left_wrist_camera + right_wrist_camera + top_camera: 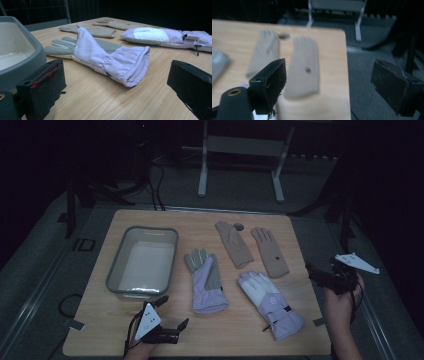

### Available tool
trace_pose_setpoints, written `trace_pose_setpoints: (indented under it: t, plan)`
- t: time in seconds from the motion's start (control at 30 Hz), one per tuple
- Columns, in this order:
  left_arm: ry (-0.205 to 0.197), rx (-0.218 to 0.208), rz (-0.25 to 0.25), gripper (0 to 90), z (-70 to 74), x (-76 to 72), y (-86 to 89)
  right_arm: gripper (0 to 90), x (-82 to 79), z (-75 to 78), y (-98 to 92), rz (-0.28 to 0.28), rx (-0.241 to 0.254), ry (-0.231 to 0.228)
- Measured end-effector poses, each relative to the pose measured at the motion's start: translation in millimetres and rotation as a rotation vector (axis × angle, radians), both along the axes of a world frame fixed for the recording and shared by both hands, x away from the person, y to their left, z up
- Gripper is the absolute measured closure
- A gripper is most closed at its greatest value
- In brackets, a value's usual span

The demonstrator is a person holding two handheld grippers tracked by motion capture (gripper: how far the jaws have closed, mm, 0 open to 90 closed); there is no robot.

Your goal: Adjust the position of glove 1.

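Your left hand-held gripper (170, 312) sits low at the near edge of the worktop (100, 330), jaws spread wide with nothing between them. In the left gripper view it looks straight at the open cuff of the lilac glove (110, 58) lying palm up, just beside the grey bin (22, 55). Your right hand-held gripper (320, 274) hovers off the right edge of the worktop, jaws also wide and empty; in the right gripper view they frame one of the tan gloves (304, 67), which is blurred there.

Judging by how things lie, the work looks like putting gloves into the bin, and it has hardly begun. In the high view the bin (142, 262) is empty. All four gloves lie flat on the wood: the lilac glove (206, 280) at the centre, the second lilac glove (270, 304) to its right with its white back up, and two tan gloves (233, 243) (270, 251) behind them near the far edge. None is pinched, lifted or touched.

So everything is left: each glove has yet to be gripped, carried and dropped in. The nearest candidate for your left hand-held gripper is the lilac glove by the bin; its cuff faces you and stands apart from the jaws.
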State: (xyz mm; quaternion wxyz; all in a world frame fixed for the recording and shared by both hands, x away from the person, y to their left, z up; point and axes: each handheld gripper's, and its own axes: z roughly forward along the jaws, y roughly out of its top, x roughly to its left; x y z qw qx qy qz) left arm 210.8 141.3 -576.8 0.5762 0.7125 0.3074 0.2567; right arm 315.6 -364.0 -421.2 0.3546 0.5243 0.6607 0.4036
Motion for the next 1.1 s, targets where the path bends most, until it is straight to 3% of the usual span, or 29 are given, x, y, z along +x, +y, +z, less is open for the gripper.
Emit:
trace_pose_setpoints:
  t: [0.1,0.2,0.5,0.83,1.1]
  plan:
    - [0.000,0.005,0.000,2.0,0.1,-0.1,0.2,14.1,-0.3,21.8,15.0,0.049,-0.041,-0.032]
    - [0.000,0.007,0.000,2.0,0.1,-0.3,-0.2,13.3,0.5,39.8,31.4,0.097,-0.034,-0.026]
    - [0.002,-0.003,-0.002,2.0,0.0,0.1,0.7,12.1,2.8,69.7,77.0,0.219,-0.018,-0.042]
    - [0.002,0.001,-0.007,2.0,0.0,-0.1,0.3,11.0,9.1,81.8,130.6,0.332,-0.003,0.000]
    - [0.003,-0.002,-0.012,2.0,0.0,0.2,0.5,11.1,15.4,75.6,167.3,0.420,0.000,0.043]
